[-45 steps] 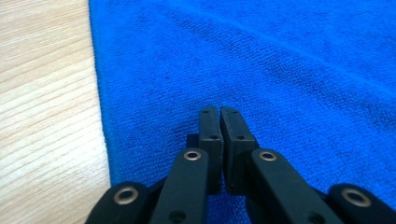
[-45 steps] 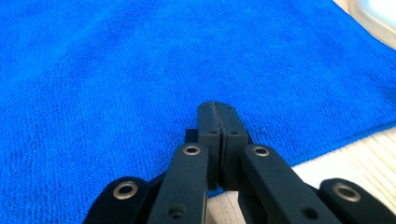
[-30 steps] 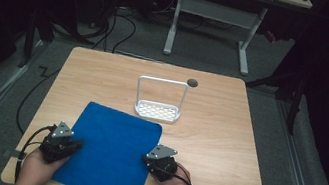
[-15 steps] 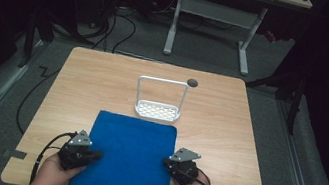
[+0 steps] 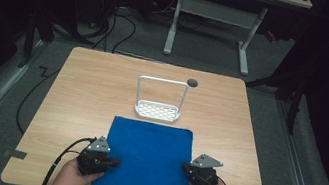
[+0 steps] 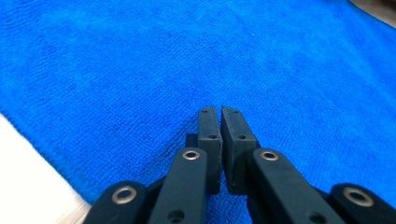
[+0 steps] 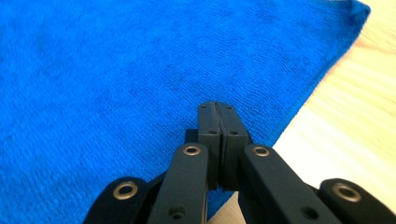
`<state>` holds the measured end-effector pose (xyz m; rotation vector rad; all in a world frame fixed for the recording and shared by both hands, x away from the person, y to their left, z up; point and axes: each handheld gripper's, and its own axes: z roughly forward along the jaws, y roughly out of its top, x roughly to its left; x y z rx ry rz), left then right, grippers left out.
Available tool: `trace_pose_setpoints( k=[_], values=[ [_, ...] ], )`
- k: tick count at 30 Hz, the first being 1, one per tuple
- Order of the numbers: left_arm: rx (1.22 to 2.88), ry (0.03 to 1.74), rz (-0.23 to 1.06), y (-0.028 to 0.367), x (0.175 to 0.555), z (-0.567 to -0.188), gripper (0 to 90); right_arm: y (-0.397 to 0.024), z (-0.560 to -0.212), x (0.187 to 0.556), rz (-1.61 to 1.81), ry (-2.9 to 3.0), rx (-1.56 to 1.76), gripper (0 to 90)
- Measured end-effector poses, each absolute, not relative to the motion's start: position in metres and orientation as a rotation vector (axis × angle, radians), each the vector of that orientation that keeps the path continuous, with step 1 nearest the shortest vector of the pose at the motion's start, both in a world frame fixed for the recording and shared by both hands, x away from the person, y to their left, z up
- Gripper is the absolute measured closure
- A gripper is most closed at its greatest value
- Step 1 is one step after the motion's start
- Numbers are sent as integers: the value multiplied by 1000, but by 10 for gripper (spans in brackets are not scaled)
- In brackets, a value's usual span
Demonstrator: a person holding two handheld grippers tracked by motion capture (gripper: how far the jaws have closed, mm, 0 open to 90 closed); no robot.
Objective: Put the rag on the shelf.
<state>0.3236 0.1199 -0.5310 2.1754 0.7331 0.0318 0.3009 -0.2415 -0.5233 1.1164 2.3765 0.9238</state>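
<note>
Dark floor and desk legs surround a pale wooden table (image 5: 82,89) where a blue towel (image 5: 145,163) lies flat, between the two grippers and hanging slightly over the near edge. By the look of it, the towel is already spread and squared up, with no fold begun; folding or lifting appears to be what is left. The left gripper (image 5: 108,160) sits at the towel's left edge with its jaws nearly closed over the cloth (image 6: 140,70), a thin gap showing, pinching nothing I can see. The right gripper (image 5: 187,167) sits at the right edge, jaws fully together above the hem (image 7: 116,65). Ahead of both grippers stands a white wire rack (image 5: 159,101), just past the towel's far edge
</note>
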Motion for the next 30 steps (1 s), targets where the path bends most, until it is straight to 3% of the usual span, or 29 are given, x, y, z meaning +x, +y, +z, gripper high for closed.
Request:
trace_pose_setpoints(
  k=[12, 16, 22, 30],
  values=[
    [2156, 710, 0, 114, 323, -533, 853, -246, -523, 300, 911, 2363, 1128, 900],
    [2142, 713, 2, 117, 323, -532, 781, -248, -520, 299, 976, 2351, 1114, 877],
    [2048, 842, 135, 140, 333, -527, 643, -254, -515, 300, 1045, 2275, 1119, 823],
    [1995, 1023, 308, 153, 370, -522, 587, -259, -514, 301, 1067, 2283, 1084, 807]
  ],
)
